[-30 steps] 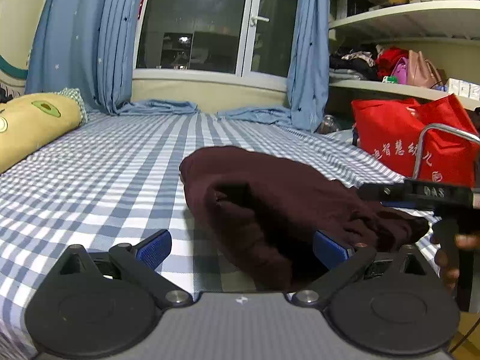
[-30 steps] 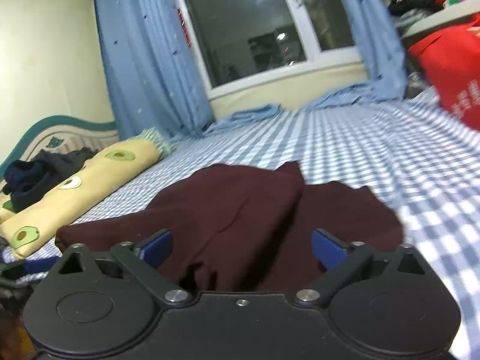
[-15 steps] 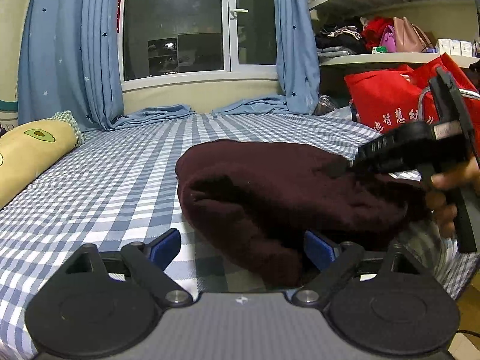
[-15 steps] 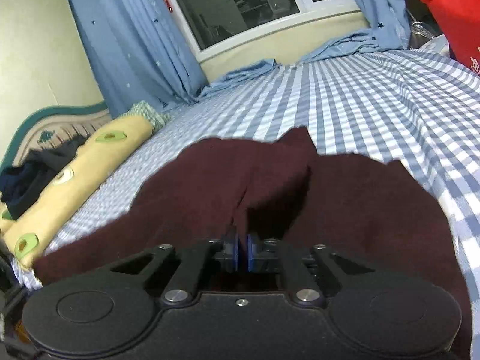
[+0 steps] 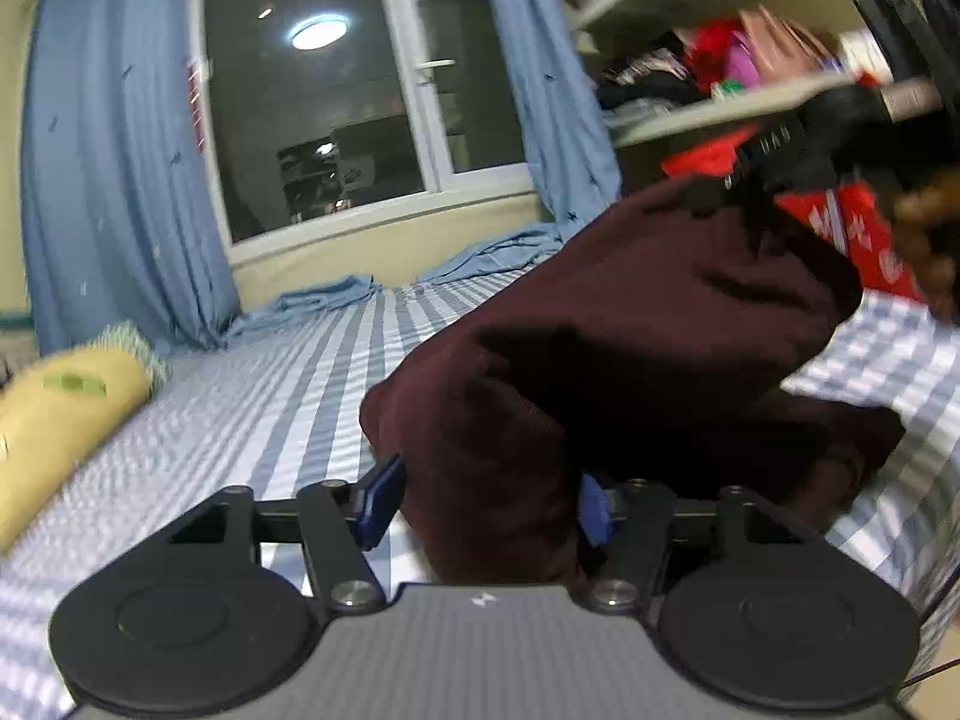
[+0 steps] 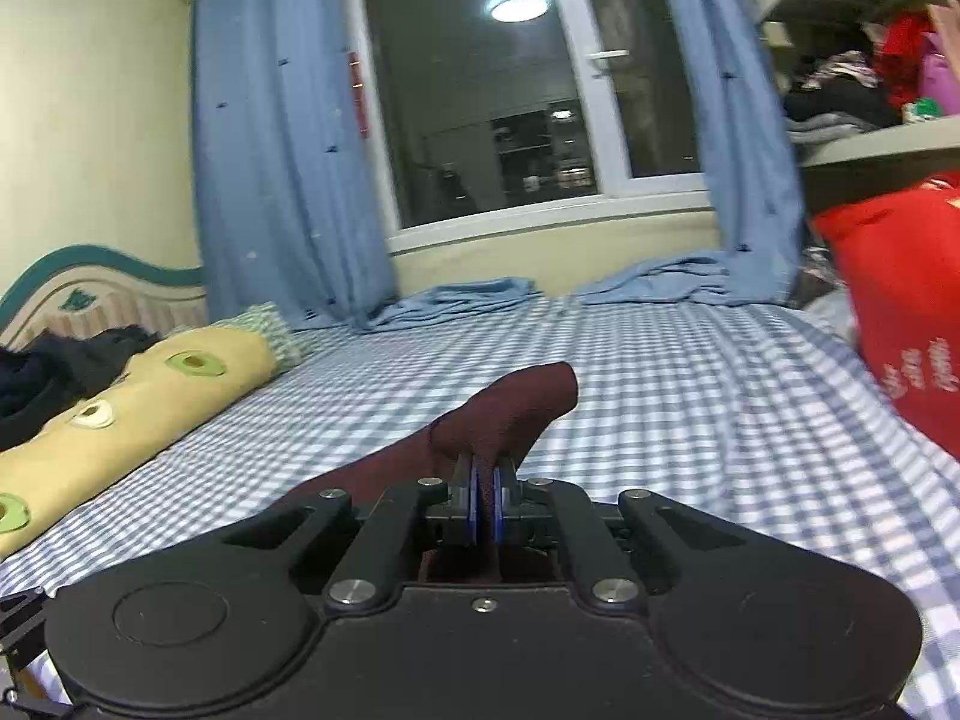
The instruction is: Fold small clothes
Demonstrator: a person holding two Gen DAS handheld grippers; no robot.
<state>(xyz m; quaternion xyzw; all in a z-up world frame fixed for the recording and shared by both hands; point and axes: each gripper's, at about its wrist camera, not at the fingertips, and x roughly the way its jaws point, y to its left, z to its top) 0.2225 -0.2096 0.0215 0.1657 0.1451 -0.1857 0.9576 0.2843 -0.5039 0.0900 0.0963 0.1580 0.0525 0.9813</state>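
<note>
A dark maroon garment lies bunched on the blue checked bed. In the left wrist view my left gripper straddles its near fold. Its jaws are closing with the cloth between the blue pads, and the left pad still stands a little off the fabric. My right gripper appears at the upper right of that view, lifting the garment's far part off the bed. In the right wrist view my right gripper is shut on a pinched ridge of the maroon garment, which hangs below it.
A yellow avocado-print pillow lies along the left, with dark clothes behind it. A red bag stands at the bed's right edge under cluttered shelves. Blue curtains and a window close off the far side. A hand shows at right.
My right gripper shut on the garment and raised it, pulling the cloth up to the right. My left gripper's pads came closer together around the near fold, and its view rolled.
</note>
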